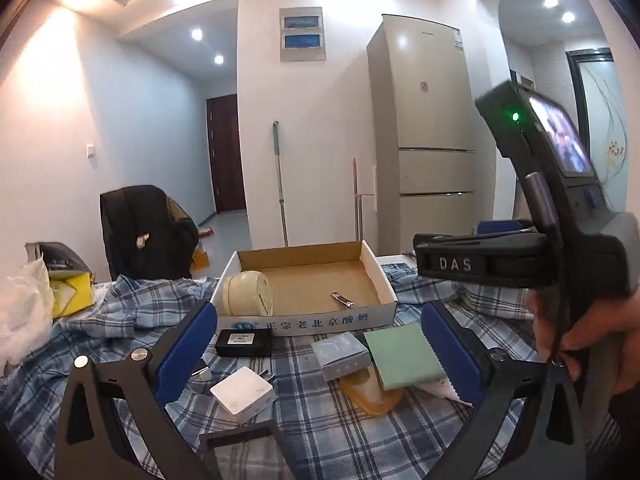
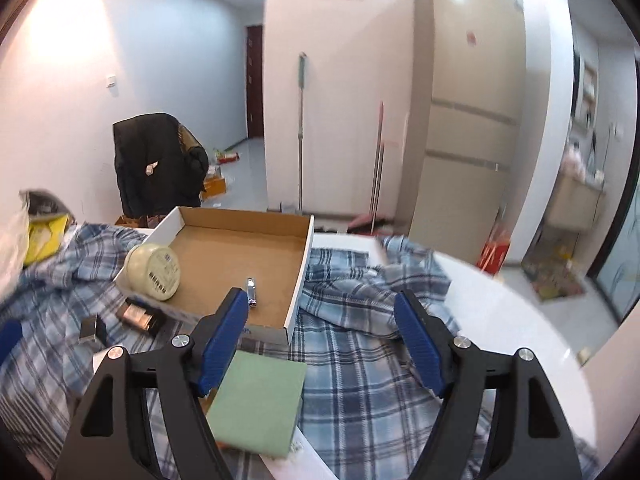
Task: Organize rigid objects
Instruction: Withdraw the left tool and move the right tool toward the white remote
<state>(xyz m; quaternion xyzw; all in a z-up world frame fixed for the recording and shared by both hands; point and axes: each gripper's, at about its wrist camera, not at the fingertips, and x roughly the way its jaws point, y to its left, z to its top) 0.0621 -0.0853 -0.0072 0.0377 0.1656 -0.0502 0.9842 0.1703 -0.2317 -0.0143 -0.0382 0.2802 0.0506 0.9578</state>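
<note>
Left gripper (image 1: pixel 318 344): jaws spread wide, nothing held, poised above the plaid cloth (image 1: pixel 340 432). Between and just beyond its blue pads (image 1: pixel 188 344): white charger block (image 1: pixel 242 399), black adapter box (image 1: pixel 245 342), grey carton (image 1: pixel 340 354), green pad (image 1: pixel 404 356) overlapping an amber translucent lid (image 1: pixel 370 394).

Right gripper (image 2: pixel 320 336): jaws likewise wide apart, empty, held over the cloth to the right of the cardboard tray (image 2: pixel 308 248); left pad (image 2: pixel 224 332) overlapping the green pad in the right wrist view, contact not determinable. Seen from the left camera as a black housing marked DAS (image 1: pixel 480 260), gripped by a hand (image 1: pixel 592 344).

Tray contents: cream round jar (image 2: pixel 154 266) tilted on the near-left wall, nail clipper (image 2: pixel 251 286) flat on the floor near the front wall. All other items outside the tray, near its front wall.

Beyond: refrigerator (image 1: pixel 424 136), mop (image 1: pixel 280 184), dark jacket on a chair (image 1: pixel 144 232).
</note>
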